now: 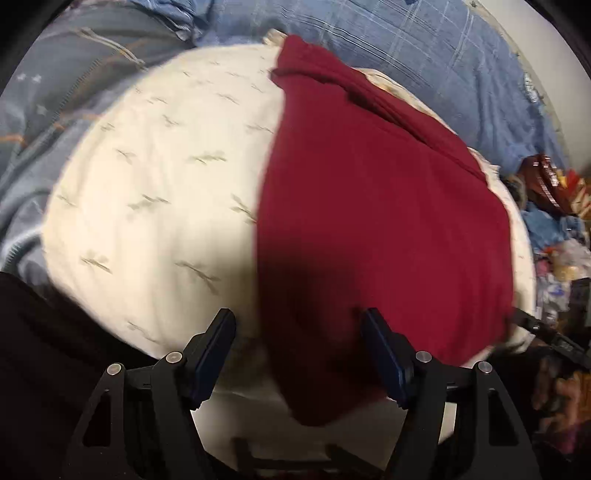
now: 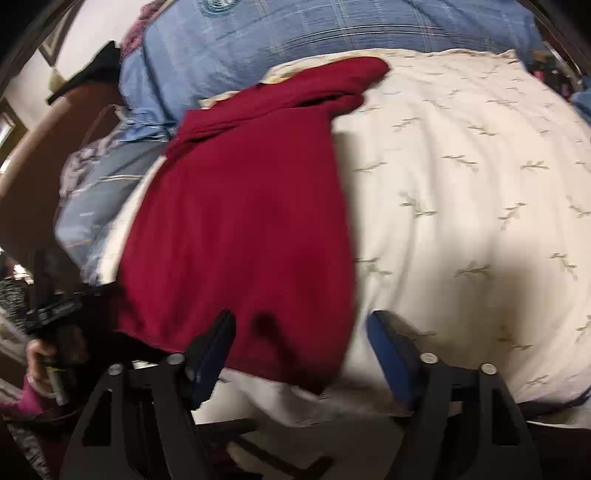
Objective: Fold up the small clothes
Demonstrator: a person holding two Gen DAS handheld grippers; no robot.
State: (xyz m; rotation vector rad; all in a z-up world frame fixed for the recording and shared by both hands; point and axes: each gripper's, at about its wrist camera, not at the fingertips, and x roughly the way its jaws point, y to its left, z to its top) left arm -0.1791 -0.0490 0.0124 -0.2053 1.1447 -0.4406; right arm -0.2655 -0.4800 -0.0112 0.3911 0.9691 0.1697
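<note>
On the cream leaf-print bed cover (image 1: 147, 192), the dark red knit garment (image 1: 369, 221) is lying flat; left gripper (image 1: 299, 354) and right gripper (image 2: 299, 354) are hovering, fingers spread, at its six o'clock hem; each should be pinching a corner squarely.

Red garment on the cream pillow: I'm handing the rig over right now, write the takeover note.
Left gripper: open, nothing held, jaws straddling the near left edge of the red garment.
Right gripper: open, nothing held, jaws over the garment's near right corner.
The garment lies spread lengthwise on the cream leaf-print pillow, its far end bunched and partly turned over, near the blue plaid bedding.
Done: garment laid out; whether a lengthwise fold is already in cannot be told.
Left: pinch the near edge at both corners, fold toward the far end, smooth the bunched end.
</note>
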